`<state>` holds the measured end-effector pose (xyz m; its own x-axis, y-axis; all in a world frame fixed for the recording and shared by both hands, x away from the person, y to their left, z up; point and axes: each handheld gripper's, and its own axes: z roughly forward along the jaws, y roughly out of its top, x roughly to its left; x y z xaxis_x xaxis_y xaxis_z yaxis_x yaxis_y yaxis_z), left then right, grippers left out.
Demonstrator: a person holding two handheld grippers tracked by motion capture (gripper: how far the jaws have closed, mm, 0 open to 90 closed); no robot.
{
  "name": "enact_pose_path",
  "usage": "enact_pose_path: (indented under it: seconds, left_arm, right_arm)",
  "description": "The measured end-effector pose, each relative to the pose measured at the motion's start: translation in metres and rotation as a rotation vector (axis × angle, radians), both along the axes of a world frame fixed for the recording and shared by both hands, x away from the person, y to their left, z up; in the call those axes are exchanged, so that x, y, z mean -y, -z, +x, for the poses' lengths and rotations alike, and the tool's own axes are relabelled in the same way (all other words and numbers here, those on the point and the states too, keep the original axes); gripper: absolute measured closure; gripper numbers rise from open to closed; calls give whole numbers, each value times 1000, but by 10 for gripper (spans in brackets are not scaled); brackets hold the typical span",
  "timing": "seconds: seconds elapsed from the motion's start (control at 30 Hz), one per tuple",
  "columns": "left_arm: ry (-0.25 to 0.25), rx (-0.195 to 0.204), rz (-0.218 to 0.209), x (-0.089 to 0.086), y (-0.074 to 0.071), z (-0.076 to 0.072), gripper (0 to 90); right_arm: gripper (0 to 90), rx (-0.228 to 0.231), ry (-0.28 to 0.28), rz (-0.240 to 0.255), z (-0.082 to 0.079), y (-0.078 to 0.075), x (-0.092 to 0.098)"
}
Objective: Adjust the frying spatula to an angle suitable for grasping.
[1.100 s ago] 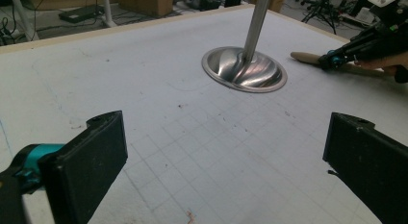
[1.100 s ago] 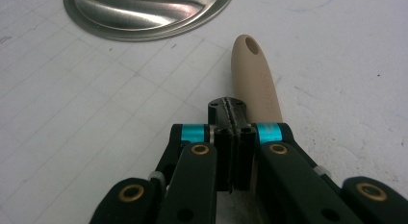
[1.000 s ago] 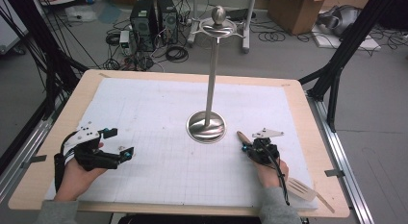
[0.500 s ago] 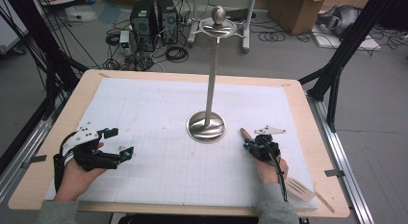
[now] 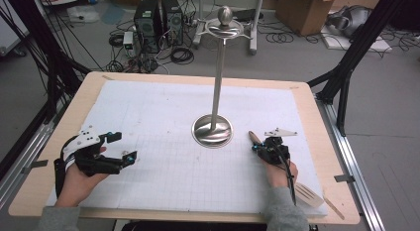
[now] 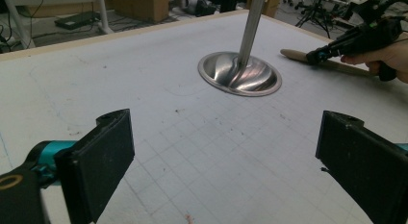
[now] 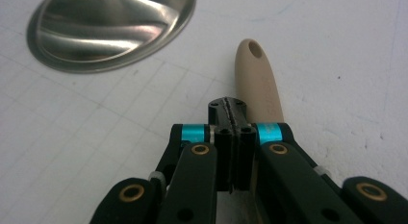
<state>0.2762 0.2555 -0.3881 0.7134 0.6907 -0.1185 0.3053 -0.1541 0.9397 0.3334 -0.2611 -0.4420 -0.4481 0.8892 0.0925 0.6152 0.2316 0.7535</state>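
Right hand low at the tabletop's near right, forearm entering from the bottom edge, its right gripper level, fingers pressed shut with nothing between them. Wooden spatula: lies flat under and just beside those fingers, rounded handle end (pierced by a small hole) pointing toward the stand, slotted blade near the front edge. Left gripper rests at near left, fingers wide open, empty. Stand: polished metal, dished round base, slim upright pole.
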Motion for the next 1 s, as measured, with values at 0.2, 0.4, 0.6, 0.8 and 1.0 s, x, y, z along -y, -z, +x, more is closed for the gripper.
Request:
enact_pose_path:
  seconds: [0.2,0.4,0.6,0.8,1.0]
  left_arm:
    - [-3,1,6,-1,1,1,68]
    - [-8,3,13,-1,1,1,67]
    - [-17,-4,10,-3,2,2,68]
    - [-25,-9,12,-3,4,2,67]
    - [-37,-11,8,-3,5,3,59]
  right_arm:
    - [900,28,-33,1,-6,-11,-1]
    - [900,38,-78,13,-14,-23,-1]
    - [802,62,-132,-8,-24,-37,-1]
    - [637,89,-140,16,-36,-49,9]
    - [466,91,-135,28,-43,-56,22]
